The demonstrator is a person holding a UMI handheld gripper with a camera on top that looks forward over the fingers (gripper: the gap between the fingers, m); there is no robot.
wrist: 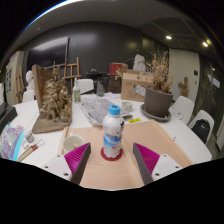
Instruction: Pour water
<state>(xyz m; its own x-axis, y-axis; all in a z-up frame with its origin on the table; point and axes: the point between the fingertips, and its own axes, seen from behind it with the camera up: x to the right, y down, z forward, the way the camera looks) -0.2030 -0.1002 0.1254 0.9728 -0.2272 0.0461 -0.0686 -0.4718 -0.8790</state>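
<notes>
Jaws spread; we see both pink pads (78, 160) apart with nothing pinched. A bottle (112, 132) stands upright on a red coaster (111, 154) just ahead, between the finger lines. A cup (72, 143) sits left on the table (170, 135).

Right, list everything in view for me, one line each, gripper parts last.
Bottle: one, clear with blue label and white cap, upright on the mat just ahead of the fingers.
Mat: one, tan, on the table under the bottle.
Table: one, white.
Potted plant: one, dry brown stems in a dark pot, beyond the bottle.
Wooden sculpture: one, brown, beside the mat.
Chairs: at least two, white, at the table's edge.
Gripper: one, open, magenta pads, bottle not yet between the fingers.
</notes>
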